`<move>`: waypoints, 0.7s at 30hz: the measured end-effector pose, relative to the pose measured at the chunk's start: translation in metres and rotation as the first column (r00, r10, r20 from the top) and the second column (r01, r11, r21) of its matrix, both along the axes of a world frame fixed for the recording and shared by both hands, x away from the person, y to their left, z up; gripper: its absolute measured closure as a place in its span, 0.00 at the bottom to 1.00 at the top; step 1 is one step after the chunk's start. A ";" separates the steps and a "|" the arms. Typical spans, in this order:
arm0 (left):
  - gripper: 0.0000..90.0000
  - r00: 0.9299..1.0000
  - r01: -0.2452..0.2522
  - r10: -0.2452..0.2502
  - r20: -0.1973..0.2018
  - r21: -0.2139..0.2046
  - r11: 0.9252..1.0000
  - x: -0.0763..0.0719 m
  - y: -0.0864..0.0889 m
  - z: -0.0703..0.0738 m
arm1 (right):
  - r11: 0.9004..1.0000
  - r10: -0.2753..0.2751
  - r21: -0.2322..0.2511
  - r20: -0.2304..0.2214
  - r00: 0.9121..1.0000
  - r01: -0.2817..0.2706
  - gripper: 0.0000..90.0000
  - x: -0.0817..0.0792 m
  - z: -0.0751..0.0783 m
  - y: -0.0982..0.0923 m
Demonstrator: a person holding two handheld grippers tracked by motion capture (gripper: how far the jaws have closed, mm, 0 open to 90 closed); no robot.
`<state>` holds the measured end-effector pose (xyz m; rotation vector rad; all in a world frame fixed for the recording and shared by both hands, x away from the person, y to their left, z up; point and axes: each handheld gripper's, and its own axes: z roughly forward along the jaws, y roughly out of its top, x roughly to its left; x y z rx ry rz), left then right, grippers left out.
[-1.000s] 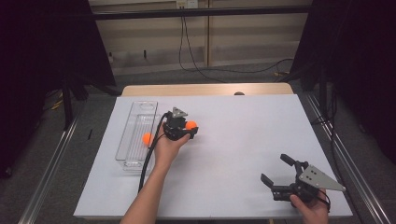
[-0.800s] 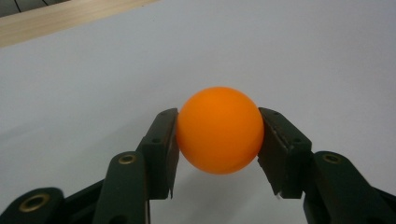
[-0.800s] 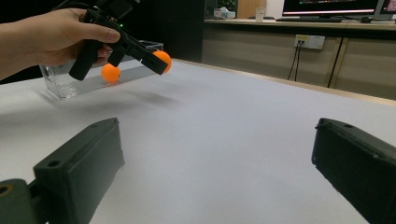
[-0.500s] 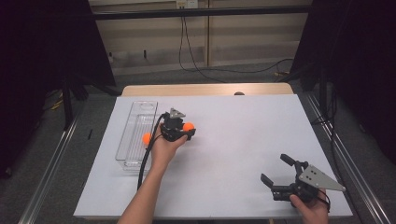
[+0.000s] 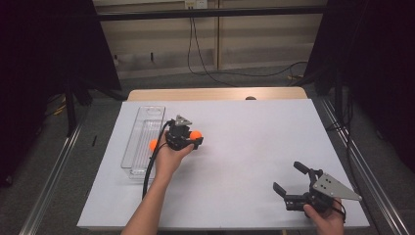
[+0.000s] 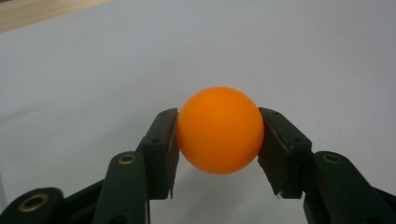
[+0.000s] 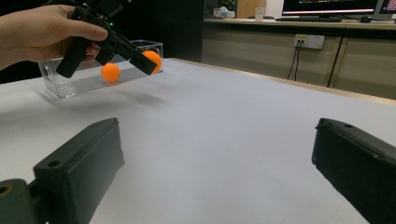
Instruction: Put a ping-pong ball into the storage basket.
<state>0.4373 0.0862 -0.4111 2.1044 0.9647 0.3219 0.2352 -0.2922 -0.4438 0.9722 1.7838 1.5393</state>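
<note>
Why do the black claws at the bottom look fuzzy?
In the right gripper view its own jaws sit too close to the lens, so they blur; the orange ball farther off is clearer. In the left gripper view that ball looks sharp, with a soft shadow beneath.

In the high view, the left gripper [image 5: 188, 140] and hand [image 5: 171, 155] cover most of the held ball [image 5: 195, 135], and the cable crosses the tray [image 5: 142, 142] near the second ball [image 5: 153, 145]. The right hand [image 5: 325, 218] is cut off at the bottom edge. In the left gripper view, the pads [image 6: 169, 149] hide the ball's [image 6: 219, 129] flanks. In the right gripper view, the right gripper [image 7: 215, 172] runs off the bottom and right edges, and the upper-right background is too blurred to read.
</note>
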 end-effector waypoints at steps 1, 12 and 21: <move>0.56 1.000 -0.002 0.002 -0.003 0.002 1.000 0.000 0.001 0.000 | 1.000 0.000 0.000 0.000 1.000 0.000 0.02 0.000 0.000 0.000; 0.56 1.000 -0.015 0.015 -0.009 -0.003 1.000 -0.002 0.010 0.000 | 1.000 0.002 0.001 -0.003 1.000 -0.002 0.02 0.000 0.000 0.001; 0.56 1.000 -0.026 0.026 -0.002 0.004 1.000 -0.003 0.018 0.002 | 1.000 0.000 -0.001 -0.002 1.000 0.000 0.02 0.000 0.000 0.001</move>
